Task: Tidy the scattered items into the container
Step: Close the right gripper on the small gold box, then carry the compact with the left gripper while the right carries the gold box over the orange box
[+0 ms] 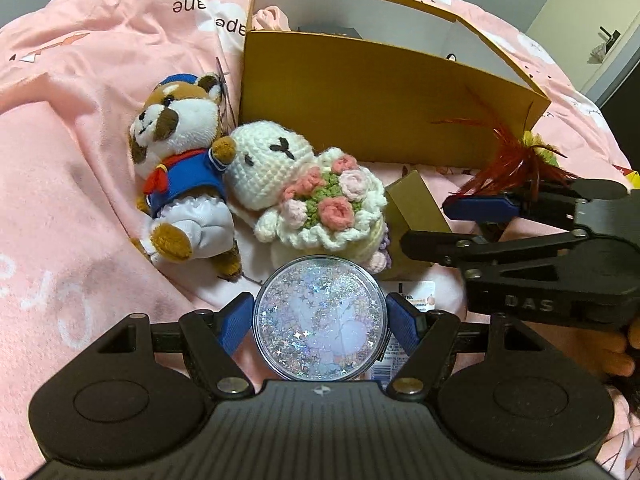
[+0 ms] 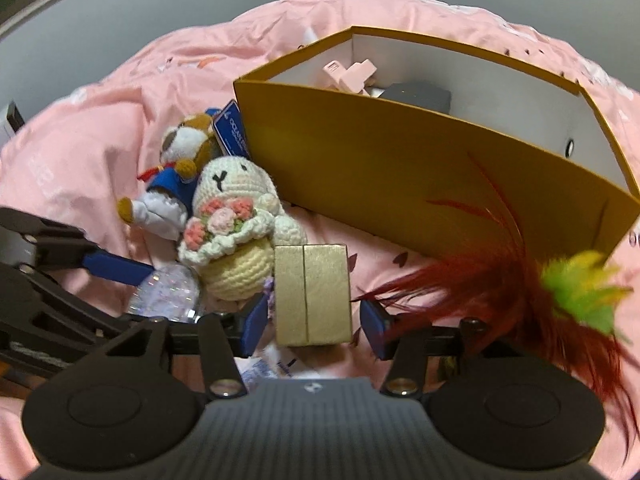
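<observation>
Pink bedspread [image 1: 80,128]; glitter case's [image 1: 321,320] face left-wrist only.

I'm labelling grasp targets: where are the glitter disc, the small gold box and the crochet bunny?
glitter disc [image 1: 321,318], left wrist view, centre of its clear face.
small gold box [image 2: 312,294], right wrist view, middle of its top.
crochet bunny [image 1: 268,160], left wrist view, its white head.

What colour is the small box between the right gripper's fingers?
Gold, slightly metallic: the small box shows best in the right wrist view.
</observation>
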